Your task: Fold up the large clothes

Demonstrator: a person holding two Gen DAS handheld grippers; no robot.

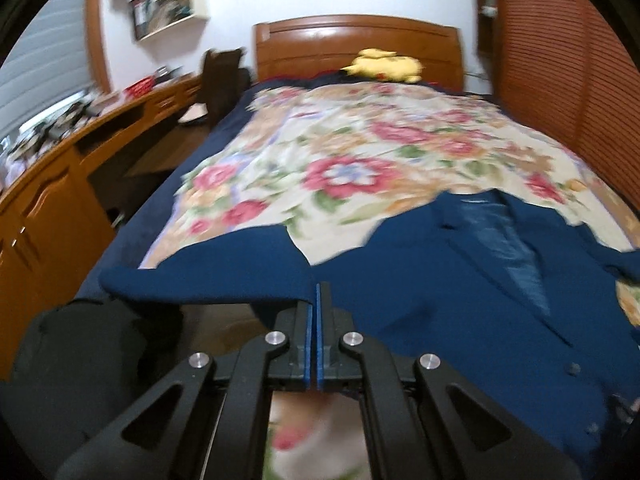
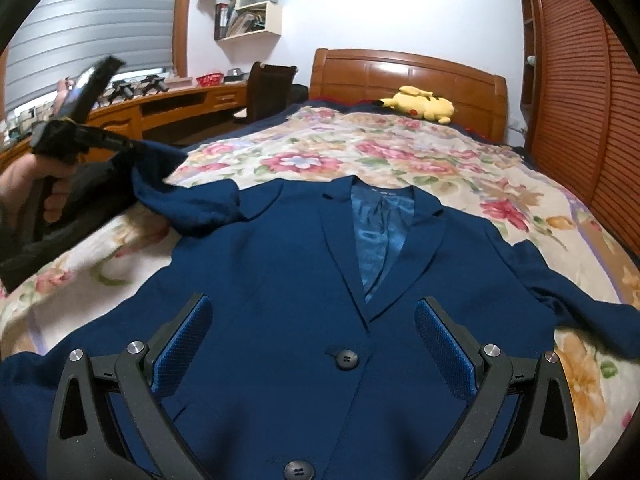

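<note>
Left tool (image 1: 316,296) seems pinched on the jacket (image 2: 280,280) sleeve (image 2: 188,204) toward the bed's (image 2: 460,168) left edge; right tool (image 2: 312,316), spread, hovers mid-jacket, collar toward the headboard (image 2: 400,76).

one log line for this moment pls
left gripper: shut on jacket sleeve, lifted | right gripper: open above jacket | bed

Both wrist views look from the foot of the bed toward its headboard (image 1: 356,40). The right one sits close above the jacket (image 2: 280,264), facing that headboard (image 2: 408,76); the left one looks from beside the jacket (image 1: 440,300), nearer the desk.
</note>
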